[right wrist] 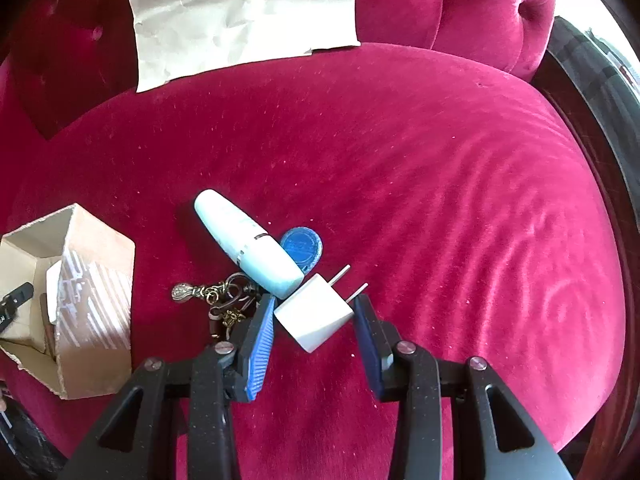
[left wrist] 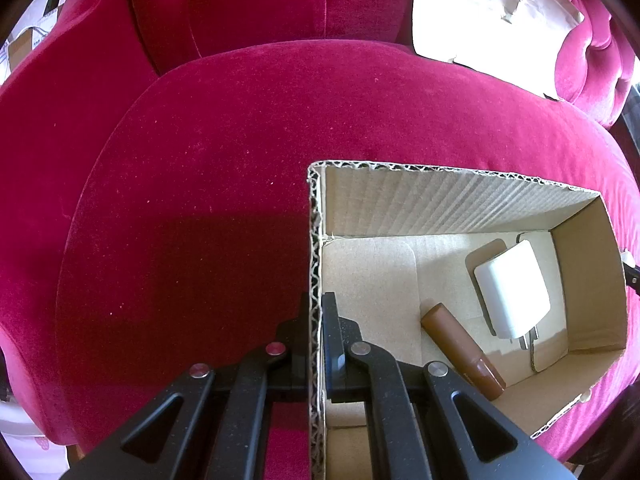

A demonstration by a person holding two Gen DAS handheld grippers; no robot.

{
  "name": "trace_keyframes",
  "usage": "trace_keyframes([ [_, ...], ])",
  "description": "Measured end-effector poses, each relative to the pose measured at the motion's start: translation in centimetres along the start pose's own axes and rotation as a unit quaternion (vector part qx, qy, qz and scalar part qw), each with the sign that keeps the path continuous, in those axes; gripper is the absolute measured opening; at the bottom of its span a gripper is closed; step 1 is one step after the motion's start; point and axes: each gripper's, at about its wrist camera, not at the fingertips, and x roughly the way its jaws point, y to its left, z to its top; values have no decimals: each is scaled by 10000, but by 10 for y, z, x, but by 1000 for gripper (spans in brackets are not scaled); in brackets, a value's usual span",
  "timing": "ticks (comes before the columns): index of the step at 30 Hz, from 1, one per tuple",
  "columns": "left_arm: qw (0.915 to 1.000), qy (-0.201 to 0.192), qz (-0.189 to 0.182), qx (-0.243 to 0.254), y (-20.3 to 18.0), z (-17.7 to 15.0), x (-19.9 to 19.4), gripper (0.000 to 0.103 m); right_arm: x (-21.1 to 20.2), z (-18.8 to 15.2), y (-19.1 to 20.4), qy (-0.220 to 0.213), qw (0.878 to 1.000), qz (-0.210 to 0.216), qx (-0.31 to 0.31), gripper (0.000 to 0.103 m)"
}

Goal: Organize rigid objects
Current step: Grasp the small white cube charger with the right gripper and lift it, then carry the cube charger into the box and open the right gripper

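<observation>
I pin the cardboard box (left wrist: 316, 240) wall with my left gripper (left wrist: 316, 312); my right gripper (right wrist: 314, 312) straddles the white charger (right wrist: 314, 314), pads apart, needing final squeeze.

Hidden in part: keychain (right wrist: 218, 300) under the pale blue tube (right wrist: 248, 242); blue disc (right wrist: 301, 246) behind it. Brown tube (left wrist: 462, 354) partly covered by the left gripper's arm. Cardboard box (right wrist: 96, 280) contents unclear.

You're looking at a crimson velvet seat cushion (right wrist: 400, 160) with a tufted backrest (left wrist: 240, 0) behind it. A creased sheet of brown paper (right wrist: 240, 12) leans against that backrest, its lower edge touching the cushion.
</observation>
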Motion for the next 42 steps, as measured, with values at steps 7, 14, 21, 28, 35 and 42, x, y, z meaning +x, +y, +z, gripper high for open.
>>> trace_keyframes([
  [7, 10000, -17, -8, -7, 1, -1, -2, 3, -32, -3, -3, -130, 9999, -50, 51, 42],
  [14, 10000, -23, -11, -32, 3, -1, -3, 3, -61, -4, 9, -250, 9997, -52, -3, 42],
  [21, 10000, -12, -10, -50, 3, 0, -3, 3, -80, -1, 30, -326, 9994, 30, -116, 42],
  [28, 10000, -20, 13, -16, 1, 0, -4, 3, -93, 4, 58, -392, 9987, 140, -290, 42],
  [35, 10000, -30, 23, -24, -3, 0, -4, 3, -102, 9, 86, -458, 9972, 281, -510, 42],
  [42, 10000, -27, 19, -32, -5, -1, -4, 3, -104, 11, 114, -468, 9953, 439, -725, 42],
])
